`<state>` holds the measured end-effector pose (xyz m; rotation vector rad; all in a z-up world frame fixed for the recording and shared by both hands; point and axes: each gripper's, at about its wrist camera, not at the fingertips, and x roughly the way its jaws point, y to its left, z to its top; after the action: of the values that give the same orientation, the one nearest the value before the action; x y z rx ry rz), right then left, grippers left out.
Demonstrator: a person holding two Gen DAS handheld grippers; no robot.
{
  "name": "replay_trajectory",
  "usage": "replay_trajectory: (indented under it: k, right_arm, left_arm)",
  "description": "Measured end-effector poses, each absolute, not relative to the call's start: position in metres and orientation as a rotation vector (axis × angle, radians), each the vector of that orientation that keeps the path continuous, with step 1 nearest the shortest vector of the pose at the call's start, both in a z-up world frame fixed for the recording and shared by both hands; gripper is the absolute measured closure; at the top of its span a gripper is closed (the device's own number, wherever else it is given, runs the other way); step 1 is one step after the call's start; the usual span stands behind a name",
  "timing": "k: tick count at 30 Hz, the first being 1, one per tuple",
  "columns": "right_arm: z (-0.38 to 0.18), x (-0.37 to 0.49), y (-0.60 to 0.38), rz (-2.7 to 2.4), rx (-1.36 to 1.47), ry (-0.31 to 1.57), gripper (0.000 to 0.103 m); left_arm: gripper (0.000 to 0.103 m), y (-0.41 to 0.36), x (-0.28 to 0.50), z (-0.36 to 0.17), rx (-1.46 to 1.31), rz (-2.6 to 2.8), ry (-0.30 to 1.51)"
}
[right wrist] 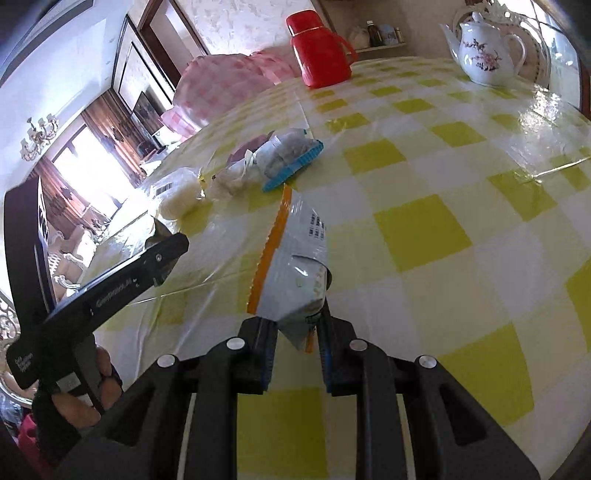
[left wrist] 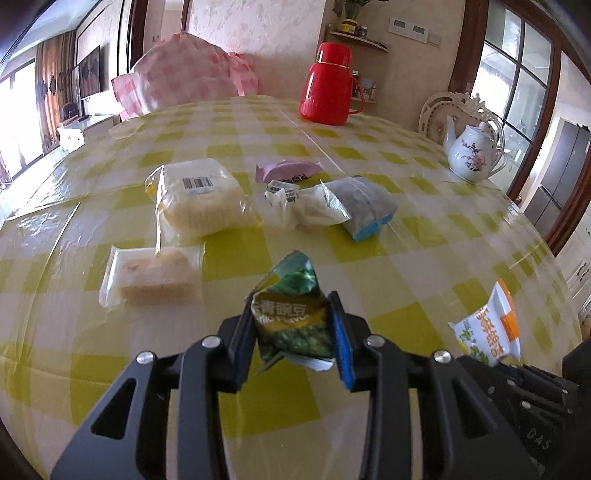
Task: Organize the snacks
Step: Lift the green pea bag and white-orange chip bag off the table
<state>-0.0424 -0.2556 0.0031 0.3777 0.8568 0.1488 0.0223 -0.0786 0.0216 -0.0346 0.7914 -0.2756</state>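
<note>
Green pea packet (left wrist: 291, 321) between left claw (left wrist: 293, 345) pads

Glossy checked plastic tablecloth (left wrist: 369, 258), crinkly foil snack packets (left wrist: 291, 325) (shiny), glazed porcelain teapot (left wrist: 471, 155)

Ahead of the jaws a round counter (left wrist: 406, 229) spreads under a glossy yellow-and-white check cloth. At its far edge stands a red flask (left wrist: 327, 86), and far right a white teapot (left wrist: 471, 153) with pink blossoms. Beyond the far rim a pink check cushion (left wrist: 184, 79) lies against a pale patterned wall (left wrist: 258, 29). A small shelf (left wrist: 360, 37) with jars hangs right of the flask. Bright windows (left wrist: 22, 118) with brown curtains glare at left; dark-framed glass doors (left wrist: 524, 70) stand at right.
</note>
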Motion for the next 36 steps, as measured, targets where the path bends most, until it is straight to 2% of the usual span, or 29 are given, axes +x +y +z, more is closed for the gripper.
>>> replay_trajectory:
  k: [20,36]
  right_arm:
    - [-0.002,-0.057,-0.270,0.206,0.523,0.845,0.083]
    - [0.000,-0.109,-0.220,0.266,0.455,0.874,0.083]
  left_arm:
    - [0.066,-0.083,-0.046,0.025,0.052,-0.348,0.830]
    - [0.066,-0.049,-0.115,0.012,0.099,-0.386,0.895]
